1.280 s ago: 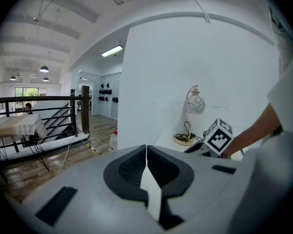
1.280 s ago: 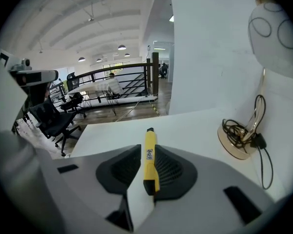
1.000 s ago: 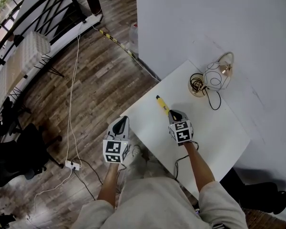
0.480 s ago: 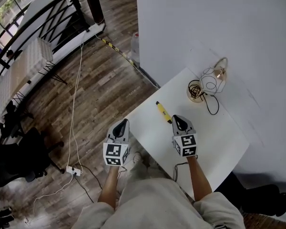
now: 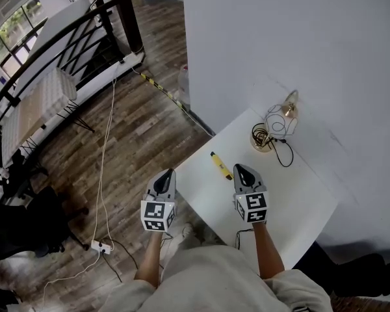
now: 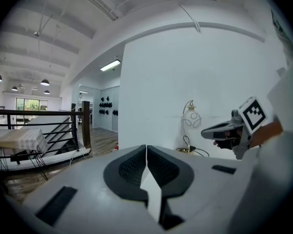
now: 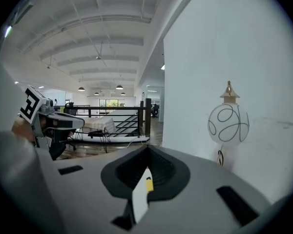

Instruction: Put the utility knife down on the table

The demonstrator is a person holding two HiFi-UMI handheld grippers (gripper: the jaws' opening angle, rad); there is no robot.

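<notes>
The yellow utility knife (image 5: pixel 220 165) lies flat on the white table (image 5: pixel 299 194), near its left edge. My right gripper (image 5: pixel 238 169) hangs just right of the knife, lifted off the table, jaws shut and empty. In the right gripper view the jaws (image 7: pixel 147 152) meet, and a bit of the yellow knife (image 7: pixel 149 185) shows low beneath them. My left gripper (image 5: pixel 168 173) is off the table's left edge over the floor. Its jaws (image 6: pixel 146 150) are closed on nothing.
A globe lamp (image 5: pixel 277 123) with a coiled cord stands at the table's far corner against the white wall (image 5: pixel 299 38). Cables and a power strip (image 5: pixel 99 246) lie on the wood floor. A black railing (image 5: pixel 65 38) and a rack (image 5: pixel 39 103) are at the left.
Both grippers have risen, the right one more. The right gripper has drawn up and back from the knife, which stays lying on the table.
</notes>
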